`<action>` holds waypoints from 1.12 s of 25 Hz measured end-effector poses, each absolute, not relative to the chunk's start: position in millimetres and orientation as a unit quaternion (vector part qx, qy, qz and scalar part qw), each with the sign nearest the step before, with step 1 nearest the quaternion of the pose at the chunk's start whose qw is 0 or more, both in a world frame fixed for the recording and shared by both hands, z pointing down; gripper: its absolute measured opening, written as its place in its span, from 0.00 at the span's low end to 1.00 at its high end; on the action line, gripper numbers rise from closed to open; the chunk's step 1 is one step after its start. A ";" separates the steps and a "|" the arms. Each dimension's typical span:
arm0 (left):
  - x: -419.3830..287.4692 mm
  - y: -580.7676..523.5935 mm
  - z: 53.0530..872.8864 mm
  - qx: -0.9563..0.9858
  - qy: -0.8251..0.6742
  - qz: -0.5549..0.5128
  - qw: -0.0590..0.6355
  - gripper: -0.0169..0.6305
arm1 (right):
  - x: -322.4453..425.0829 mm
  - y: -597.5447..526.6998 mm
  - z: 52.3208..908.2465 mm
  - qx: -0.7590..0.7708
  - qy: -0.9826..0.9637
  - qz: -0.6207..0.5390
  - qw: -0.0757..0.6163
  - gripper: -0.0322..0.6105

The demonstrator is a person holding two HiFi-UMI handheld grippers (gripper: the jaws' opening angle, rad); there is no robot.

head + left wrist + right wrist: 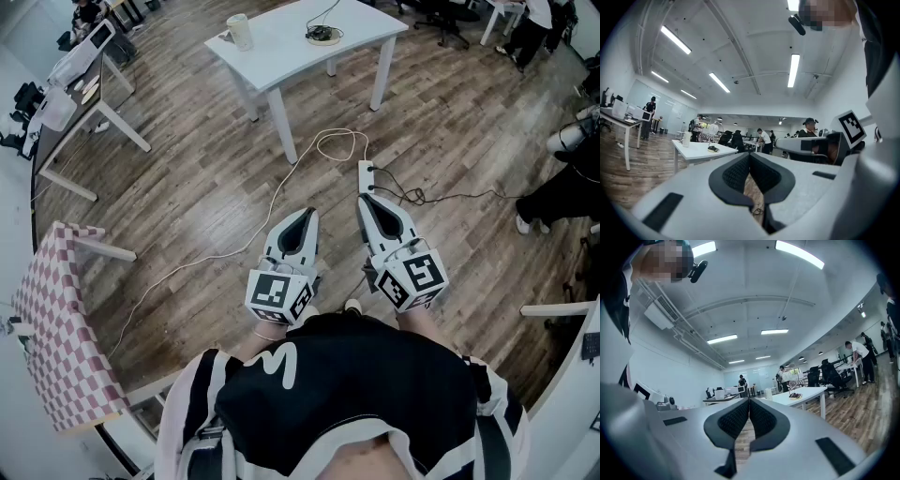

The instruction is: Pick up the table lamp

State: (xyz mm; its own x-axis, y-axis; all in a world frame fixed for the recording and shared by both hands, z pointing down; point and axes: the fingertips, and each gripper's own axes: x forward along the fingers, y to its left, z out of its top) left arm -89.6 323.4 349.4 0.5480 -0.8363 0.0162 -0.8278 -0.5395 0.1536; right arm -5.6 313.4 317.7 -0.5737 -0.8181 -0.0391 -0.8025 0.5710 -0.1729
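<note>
A small lamp-like thing [322, 35] with a dark round base and a thin curved arm sits on the white table [281, 52] across the room. It shows small in the left gripper view [712, 149] and in the right gripper view [795, 396]. My left gripper [305, 217] and right gripper [364, 202] are held side by side at waist height, level, pointing toward that table and far from it. The left gripper's [750, 154] pads meet with nothing between them. The right gripper [749, 400] is shut and empty too.
A white cup [240, 31] stands on the table's left end. A power strip [366, 173] and looping cables [337, 141] lie on the wood floor ahead. A checkered-cloth table [56, 319] is at my left, another desk [84, 89] beyond. A seated person's legs [562, 192] are at right.
</note>
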 end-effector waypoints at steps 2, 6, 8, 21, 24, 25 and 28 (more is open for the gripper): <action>-88.5 324.6 350.5 0.876 -0.475 -0.029 0.076 0.04 | -5.8 313.2 317.8 -0.459 0.884 -0.069 0.057 0.08; -85.3 326.1 353.7 0.879 -0.473 -0.020 0.063 0.04 | -2.6 314.7 320.2 -0.462 0.882 -0.070 0.057 0.08; -84.7 326.2 353.7 0.879 -0.472 -0.022 0.065 0.04 | -1.6 315.4 321.5 -0.463 0.882 -0.069 0.056 0.08; -76.8 324.9 353.6 0.878 -0.473 -0.024 0.066 0.04 | 6.0 315.6 321.8 -0.464 0.882 -0.068 0.053 0.08; -75.4 324.1 353.2 0.878 -0.472 -0.024 0.068 0.04 | 7.8 314.8 321.3 -0.465 0.881 -0.069 0.052 0.08; -75.0 323.7 353.2 0.878 -0.472 -0.024 0.069 0.04 | 8.0 314.5 321.6 -0.465 0.881 -0.069 0.052 0.08; -72.3 322.3 353.8 0.878 -0.472 -0.024 0.069 0.04 | 9.7 313.8 323.5 -0.463 0.882 -0.069 0.049 0.08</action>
